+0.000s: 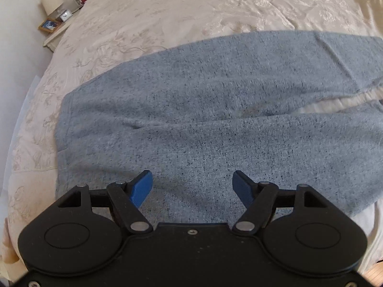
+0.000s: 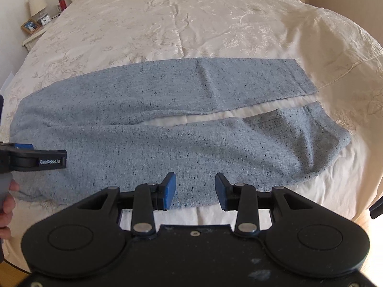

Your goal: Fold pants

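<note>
Speckled grey-blue pants (image 2: 148, 129) on cream floral-embroidered bedspread (image 2: 167, 24); blue-tipped black claws.

Both wrist views look down, close, sharing pants (image 1: 215, 119) on bed (image 2: 191, 19).

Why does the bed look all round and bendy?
Both views come through a fisheye lens, which curves straight edges. Left wrist view: the pants bulge and blur toward the right. Right wrist view: the bedspread bows like a dome, with glare at far right.

left gripper (image 1: 192, 186): jaws apart, empty | pants (image 1: 215, 110): flat on bedspread (image 1: 167, 12)
</note>
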`<action>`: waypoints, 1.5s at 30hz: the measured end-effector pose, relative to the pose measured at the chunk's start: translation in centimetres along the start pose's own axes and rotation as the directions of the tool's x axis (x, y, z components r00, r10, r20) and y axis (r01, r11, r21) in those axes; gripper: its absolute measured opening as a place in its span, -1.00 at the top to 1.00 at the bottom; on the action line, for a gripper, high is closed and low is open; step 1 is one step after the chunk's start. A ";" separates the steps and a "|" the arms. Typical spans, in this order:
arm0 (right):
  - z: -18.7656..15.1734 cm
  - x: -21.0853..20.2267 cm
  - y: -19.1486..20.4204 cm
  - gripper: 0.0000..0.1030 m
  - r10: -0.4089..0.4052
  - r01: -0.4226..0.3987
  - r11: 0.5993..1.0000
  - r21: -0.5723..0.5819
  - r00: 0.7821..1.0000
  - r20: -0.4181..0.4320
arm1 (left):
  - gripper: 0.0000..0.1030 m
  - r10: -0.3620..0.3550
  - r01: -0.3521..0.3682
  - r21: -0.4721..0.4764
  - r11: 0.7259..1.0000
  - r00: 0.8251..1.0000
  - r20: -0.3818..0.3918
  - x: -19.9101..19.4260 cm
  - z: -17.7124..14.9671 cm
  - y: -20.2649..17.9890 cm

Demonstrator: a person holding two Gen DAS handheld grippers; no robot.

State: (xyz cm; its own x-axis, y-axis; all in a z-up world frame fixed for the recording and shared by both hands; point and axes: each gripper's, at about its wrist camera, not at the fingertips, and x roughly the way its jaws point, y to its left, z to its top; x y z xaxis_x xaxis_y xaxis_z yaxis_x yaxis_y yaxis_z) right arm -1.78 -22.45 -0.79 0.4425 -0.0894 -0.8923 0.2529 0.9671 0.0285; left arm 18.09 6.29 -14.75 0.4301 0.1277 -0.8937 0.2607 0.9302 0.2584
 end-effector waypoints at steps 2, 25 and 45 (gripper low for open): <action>0.4 0.7 0.5 0.25 -0.018 0.018 1.000 0.017 1.000 -0.011 | -0.34 -0.016 0.020 0.049 0.999 0.998 -0.065 2.2 -0.7 -0.5; 5.9 7.9 -11.0 0.25 -0.130 0.130 0.978 0.163 0.991 -0.014 | -0.33 -0.023 0.017 -0.026 1.000 0.966 -0.257 3.2 -5.8 -2.6; 9.1 19.5 -23.9 0.43 -0.475 0.478 0.873 0.094 0.878 -0.053 | -0.36 0.111 -0.152 -0.120 0.981 0.951 -0.290 -0.3 -6.8 -6.8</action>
State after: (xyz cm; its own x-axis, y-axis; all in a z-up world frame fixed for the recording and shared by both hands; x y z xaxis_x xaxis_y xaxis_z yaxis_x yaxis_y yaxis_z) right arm 8.59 -49.46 -14.77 0.2226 -0.5250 -0.8215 0.5133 0.7795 -0.3591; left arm 10.31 2.23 -18.72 0.1875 0.3246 -0.9271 0.0865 0.9347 0.3448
